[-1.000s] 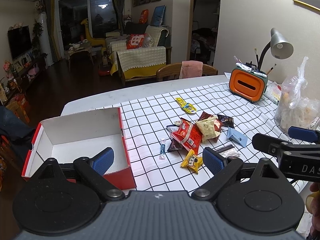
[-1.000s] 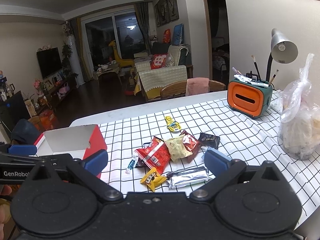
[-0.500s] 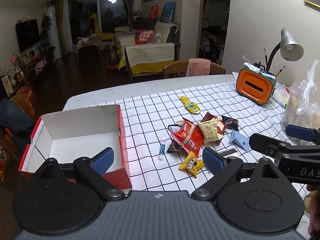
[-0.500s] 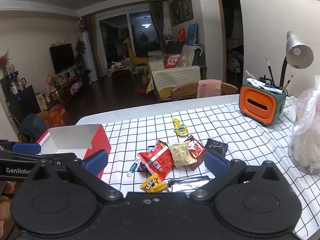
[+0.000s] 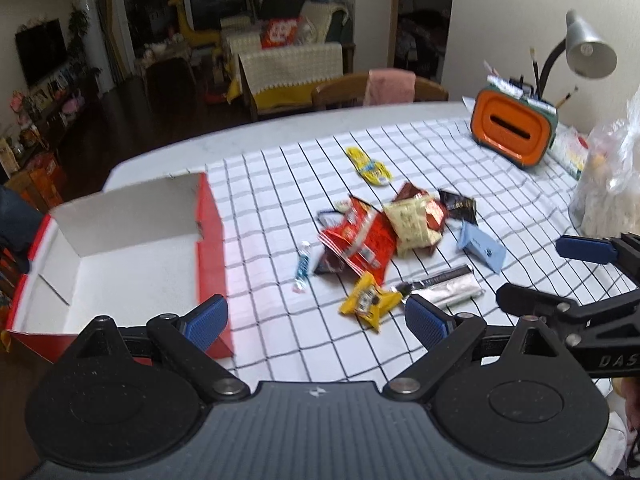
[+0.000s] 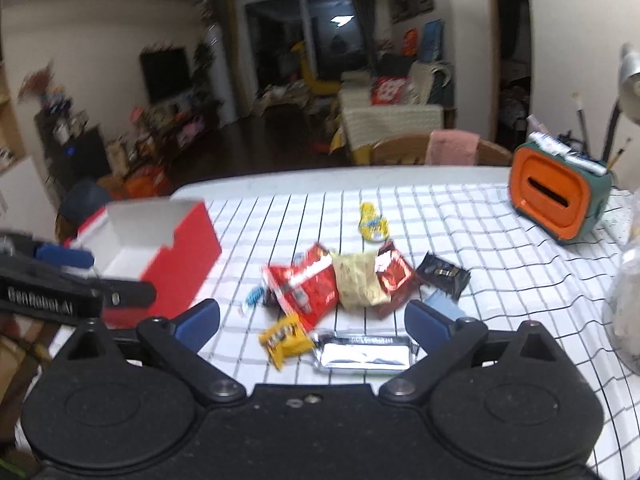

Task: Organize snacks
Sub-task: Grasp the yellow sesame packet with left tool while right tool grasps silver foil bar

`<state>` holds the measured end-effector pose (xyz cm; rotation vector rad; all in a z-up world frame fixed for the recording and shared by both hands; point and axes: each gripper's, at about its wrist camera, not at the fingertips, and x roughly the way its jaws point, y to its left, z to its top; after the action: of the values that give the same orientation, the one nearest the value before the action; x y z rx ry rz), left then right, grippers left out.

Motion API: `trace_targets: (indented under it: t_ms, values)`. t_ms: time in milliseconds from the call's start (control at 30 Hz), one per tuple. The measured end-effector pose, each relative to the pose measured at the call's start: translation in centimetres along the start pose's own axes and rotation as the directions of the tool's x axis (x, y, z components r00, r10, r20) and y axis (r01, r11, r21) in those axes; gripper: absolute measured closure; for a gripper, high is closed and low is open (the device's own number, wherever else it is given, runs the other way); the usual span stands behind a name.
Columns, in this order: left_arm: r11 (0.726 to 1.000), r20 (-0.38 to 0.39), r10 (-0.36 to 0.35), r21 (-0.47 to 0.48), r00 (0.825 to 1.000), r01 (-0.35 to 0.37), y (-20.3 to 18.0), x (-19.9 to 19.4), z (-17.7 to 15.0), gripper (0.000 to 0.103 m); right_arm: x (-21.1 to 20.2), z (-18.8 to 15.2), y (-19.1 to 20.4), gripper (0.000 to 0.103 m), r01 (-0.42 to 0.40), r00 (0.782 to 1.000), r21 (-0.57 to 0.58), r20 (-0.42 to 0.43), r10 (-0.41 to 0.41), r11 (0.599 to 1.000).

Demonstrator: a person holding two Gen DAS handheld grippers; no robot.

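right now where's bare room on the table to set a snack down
Free: inside the red box; the cloth between the box and the snack pile; the cloth between the pile and the orange holder. Crowded: the pile itself.

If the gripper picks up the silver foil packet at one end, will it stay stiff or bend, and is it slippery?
The silver foil packet lies flat and keeps a straight, bar-like shape, so it probably stays fairly stiff. Its wrapper is glossy and reflects light, so it may slip between the pads. It looks thin, so probably light; a push would likely slide it over the checked cloth, not roll it.
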<state>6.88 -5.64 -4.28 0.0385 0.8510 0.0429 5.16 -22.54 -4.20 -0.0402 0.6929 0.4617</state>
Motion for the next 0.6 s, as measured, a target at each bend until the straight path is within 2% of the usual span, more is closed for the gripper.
trace_targets:
  t_ms: [167,300,400,467,600]
  values:
    - [0.999,-0.053,-0.031,0.037,0.998,0.033,-1.7,3.0,0.7,0.007,2.6,-1.0,-2.2,0.007,-0.066,0.996,-0.140,-0.071,0.056,0.988]
    - [0.997,-0.104,-0.048,0.060,0.993,0.054,-3.0,5.9,1.3,0.007,5.3,-1.5,-3.5,0.008,-0.159,0.981,-0.278,-0.153,0.119,0.947]
    - [0.999,-0.162,-0.044,0.021,0.986,0.048,-3.4,8.2,1.8,0.007,7.7,-2.2,-4.2,0.012,-0.192,0.971,-0.373,-0.207,0.120,0.908]
    - [0.998,-0.205,-0.055,-0.025,0.977,0.051,-3.4,9.6,2.0,0.007,9.2,-2.3,-4.8,0.017,-0.215,0.963,-0.407,-0.240,0.123,0.888]
    - [0.993,-0.278,-0.062,-0.115,0.959,0.031,-3.0,12.5,2.3,0.008,11.9,-2.6,-5.5,0.019,-0.268,0.944,-0.460,-0.300,0.135,0.847]
